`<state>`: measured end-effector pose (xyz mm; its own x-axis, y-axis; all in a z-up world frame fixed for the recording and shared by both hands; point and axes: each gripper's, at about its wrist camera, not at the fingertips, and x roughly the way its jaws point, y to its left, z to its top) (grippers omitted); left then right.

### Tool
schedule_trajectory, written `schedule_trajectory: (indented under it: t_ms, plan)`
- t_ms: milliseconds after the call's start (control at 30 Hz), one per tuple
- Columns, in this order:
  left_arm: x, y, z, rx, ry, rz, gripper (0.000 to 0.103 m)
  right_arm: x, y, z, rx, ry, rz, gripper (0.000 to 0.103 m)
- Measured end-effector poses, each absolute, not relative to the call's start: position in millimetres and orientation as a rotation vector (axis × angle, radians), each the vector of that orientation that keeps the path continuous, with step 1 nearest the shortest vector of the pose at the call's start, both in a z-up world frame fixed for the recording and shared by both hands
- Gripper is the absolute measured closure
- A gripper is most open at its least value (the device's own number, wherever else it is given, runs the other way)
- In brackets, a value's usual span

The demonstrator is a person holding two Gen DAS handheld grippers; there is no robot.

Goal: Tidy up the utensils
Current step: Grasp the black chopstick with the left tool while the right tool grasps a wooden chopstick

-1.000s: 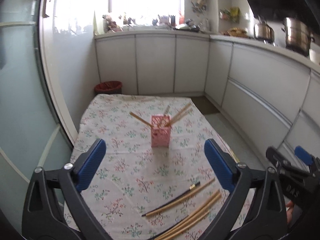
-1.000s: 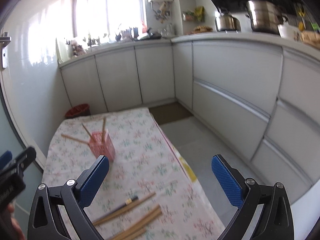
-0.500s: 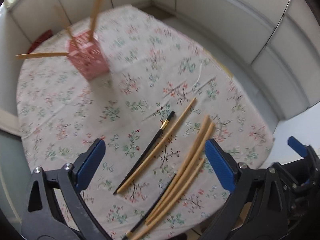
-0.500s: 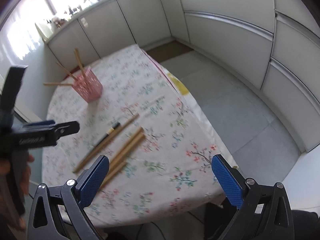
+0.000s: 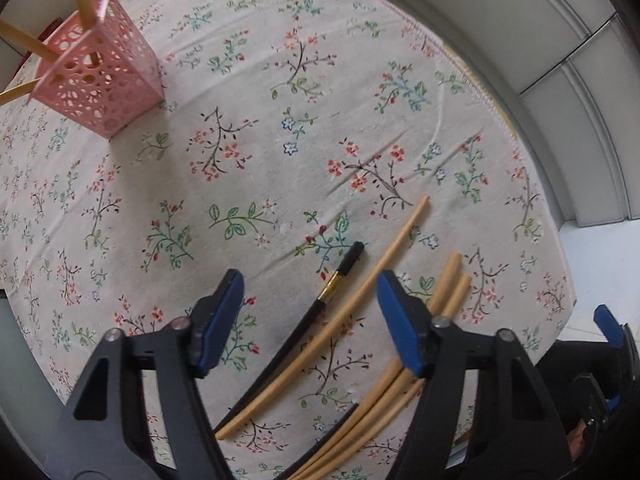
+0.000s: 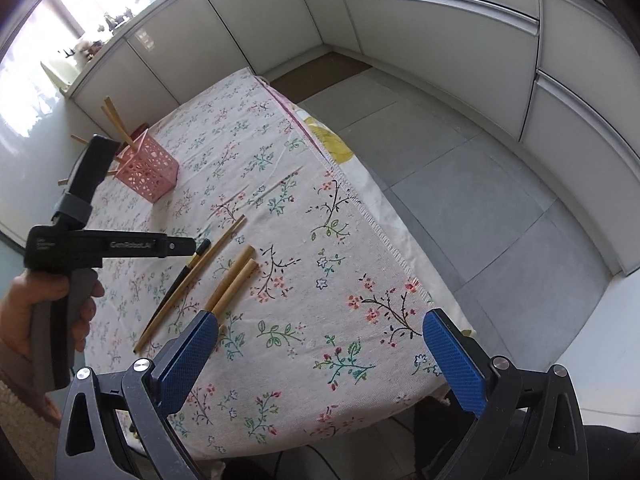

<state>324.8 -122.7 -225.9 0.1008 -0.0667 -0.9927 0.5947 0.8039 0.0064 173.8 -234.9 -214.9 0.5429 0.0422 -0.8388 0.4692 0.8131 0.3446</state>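
Left claw [image 5: 310, 316] has narrowed since 0.5 s ago, still apart, now straddling the black chopstick [image 5: 296, 330] and a bamboo chopstick [image 5: 360, 286] on the surface [image 5: 260, 152]. Right claw [image 6: 320, 360] wide apart, empty. Pink holder [image 5: 100, 84] sits well apart, far-left.

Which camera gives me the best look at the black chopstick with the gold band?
Left wrist: the black chopstick lies between the open left gripper fingers, gold band clear. In the right wrist view it is smaller, and the left gripper's body covers its tip.
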Motion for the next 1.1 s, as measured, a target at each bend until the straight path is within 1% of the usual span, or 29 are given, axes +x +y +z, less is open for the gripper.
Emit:
schedule_trajectory:
  t_ms: [133, 200, 333, 367, 533, 567, 633, 667, 700, 733, 767, 933, 1100]
  plan:
    - [324, -128, -233, 0.498, 1.406, -0.521, 0.043, 175, -235, -214, 0.585, 0.972, -0.269, 0.0]
    - [324, -132, -236, 0.512, 1.412, -0.524, 0.051, 176, -234, -215, 0.587, 0.978, -0.265, 0.0]
    - [325, -137, -240, 0.536, 1.427, -0.524, 0.056, 178, -235, -217, 0.599, 0.988, -0.264, 0.0]
    - [324, -138, -242, 0.543, 1.433, -0.527, 0.061, 178, -236, -218, 0.601, 0.99, -0.265, 0.0]
    - [320, -142, -243, 0.548, 1.435, -0.542, 0.062, 180, -238, -222, 0.615, 1.007, -0.272, 0.0]
    - [318, -142, -242, 0.545, 1.437, -0.548, 0.064, 181, -238, -223, 0.618, 1.011, -0.272, 0.0]
    - [326, -141, -244, 0.541, 1.44, -0.562, 0.069, 181, -238, -224, 0.622, 1.018, -0.273, 0.0]
    - [330, -139, -245, 0.542, 1.438, -0.566, 0.073, 181, -238, -224, 0.622, 1.019, -0.275, 0.0]
    - [331, -140, -245, 0.542, 1.435, -0.568, 0.081, 181, -238, -225, 0.622, 1.021, -0.278, 0.0]
    - [332, -139, -244, 0.542, 1.429, -0.57, 0.087, 181, -238, -225, 0.622, 1.024, -0.28, 0.0]
    - [333, -138, -243, 0.539, 1.424, -0.571, 0.089, 181, -238, -225, 0.623, 1.026, -0.281, 0.0]
    - [338, -118, -243, 0.51, 1.364, -0.551, 0.095, 182, -240, -228, 0.638, 1.04, -0.29, 0.0]
    - [352, -84, -236, 0.419, 1.299, -0.483, 0.095, 185, -242, -231, 0.651, 1.052, -0.303, 0.0]
